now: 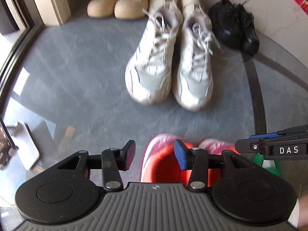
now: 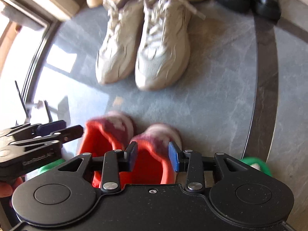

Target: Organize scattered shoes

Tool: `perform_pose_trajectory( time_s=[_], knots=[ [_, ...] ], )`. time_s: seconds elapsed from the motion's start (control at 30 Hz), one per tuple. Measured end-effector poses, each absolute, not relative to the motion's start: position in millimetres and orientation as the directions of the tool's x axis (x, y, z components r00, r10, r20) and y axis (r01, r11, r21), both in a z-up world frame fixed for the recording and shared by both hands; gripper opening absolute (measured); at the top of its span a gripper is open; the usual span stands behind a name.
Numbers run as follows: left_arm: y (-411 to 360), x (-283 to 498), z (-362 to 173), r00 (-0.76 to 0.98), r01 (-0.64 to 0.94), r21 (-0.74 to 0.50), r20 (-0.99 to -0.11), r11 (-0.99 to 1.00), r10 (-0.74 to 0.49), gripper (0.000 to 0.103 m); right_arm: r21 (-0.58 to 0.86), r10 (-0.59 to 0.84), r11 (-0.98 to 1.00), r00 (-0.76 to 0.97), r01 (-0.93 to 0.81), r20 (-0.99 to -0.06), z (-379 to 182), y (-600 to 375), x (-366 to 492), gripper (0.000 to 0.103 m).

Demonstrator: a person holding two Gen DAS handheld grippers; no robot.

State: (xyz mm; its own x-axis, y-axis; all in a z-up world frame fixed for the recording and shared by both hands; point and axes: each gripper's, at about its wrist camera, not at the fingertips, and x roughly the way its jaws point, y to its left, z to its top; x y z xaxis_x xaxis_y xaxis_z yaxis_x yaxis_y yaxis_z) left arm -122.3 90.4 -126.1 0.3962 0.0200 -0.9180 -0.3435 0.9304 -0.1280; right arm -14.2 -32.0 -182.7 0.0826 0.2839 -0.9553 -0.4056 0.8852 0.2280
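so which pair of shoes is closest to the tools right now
The red and pink pair, right under both tools. The white sneakers sit farther out, and the tan and black pairs are farthest, by the wall.

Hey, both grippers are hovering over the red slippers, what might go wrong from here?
1. Each gripper's jaws straddle only one thin wall of a red slipper; a soft edge may slip out when lifted.
2. The left gripper and right gripper sit close together, so they could bump.
3. The white sneakers stand just ahead with loose laces; pushing the slippers forward may knock them askew.
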Motion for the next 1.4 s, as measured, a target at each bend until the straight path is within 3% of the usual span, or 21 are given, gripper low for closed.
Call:
perform_pose_trajectory(
  time_s=[0.57,0.8,1.13,1.23,1.4],
  knots=[
    [117.7,-25.7,-143.5,0.55,-0.363,-0.068,-0.821,0.929,0.155,0.042,0.208,0.353,0.898,0.354,-0.387,-0.866,-169.5,20.2,56.5,0.035],
    [132.0,-2.0,-167.4,0.552,-0.364,-0.104,-0.825,0.926,0.124,0.042,0.13,0.258,0.935,0.385,-0.329,-0.886,-203.7,29.0,83.5,0.034],
    [142.0,16.0,-184.4,0.563,-0.381,-0.164,-0.822,0.91,0.088,0.042,0.139,0.24,0.951,0.378,-0.276,-0.894,-229.1,32.4,101.1,0.034],
    [143.3,18.4,-188.4,0.564,-0.391,-0.193,-0.823,0.9,0.068,0.03,0.139,0.247,0.948,0.389,-0.286,-0.887,-229.6,33.9,103.5,0.028],
    [144.3,17.8,-189.9,0.561,-0.42,-0.21,-0.825,0.883,0.071,0.018,0.138,0.242,0.952,0.395,-0.272,-0.886,-227.4,31.9,103.5,0.019]
  ],
)
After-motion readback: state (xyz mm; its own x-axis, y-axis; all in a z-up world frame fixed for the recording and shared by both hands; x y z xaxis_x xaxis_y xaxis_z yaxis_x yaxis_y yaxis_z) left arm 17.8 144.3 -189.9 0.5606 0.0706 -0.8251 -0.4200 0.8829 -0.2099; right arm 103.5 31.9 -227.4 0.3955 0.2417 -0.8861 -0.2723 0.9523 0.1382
